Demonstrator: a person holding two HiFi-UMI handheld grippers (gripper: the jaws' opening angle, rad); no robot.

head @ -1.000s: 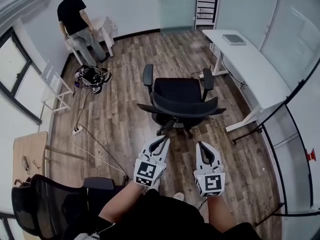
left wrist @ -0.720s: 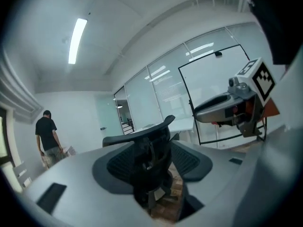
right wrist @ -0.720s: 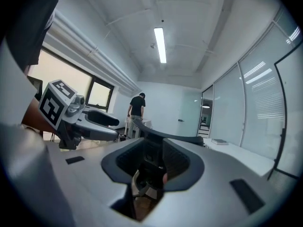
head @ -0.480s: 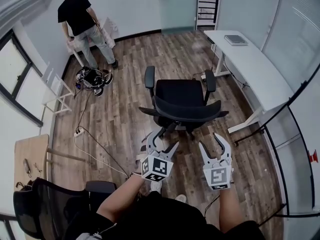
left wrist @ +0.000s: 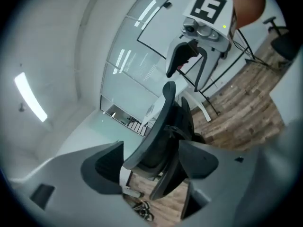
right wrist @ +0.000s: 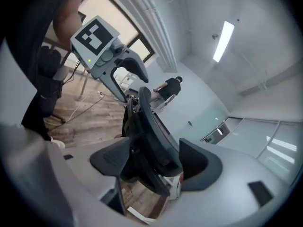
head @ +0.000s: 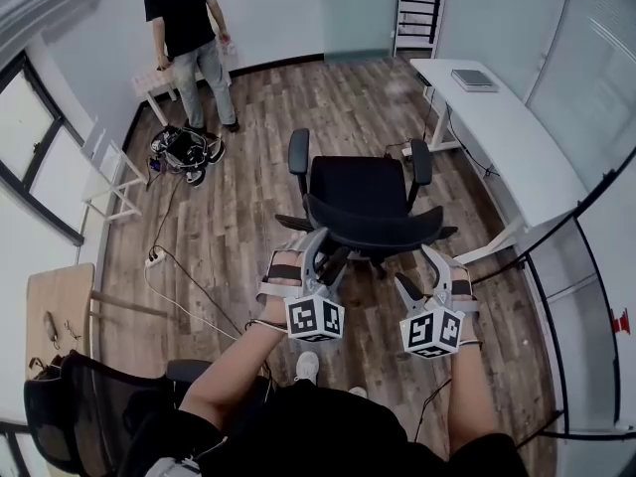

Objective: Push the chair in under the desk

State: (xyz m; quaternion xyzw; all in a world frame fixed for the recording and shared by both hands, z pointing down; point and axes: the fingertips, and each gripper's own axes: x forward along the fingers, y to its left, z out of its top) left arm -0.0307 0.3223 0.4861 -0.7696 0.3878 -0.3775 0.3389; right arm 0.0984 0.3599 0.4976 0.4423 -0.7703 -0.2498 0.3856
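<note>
Both pairs of jaws have just been opening and now stand wide. The left gripper (head: 306, 256) and right gripper (head: 425, 271) have come in behind the chair (head: 368, 202), rolled so the backrest shows in each gap, with neither pair pressing on it. The chair stands on the floor, back to the person, with the white worktop (head: 502, 127) well apart on the chair's right, so I judge the approach nearly done and the whole push still ahead.
</note>
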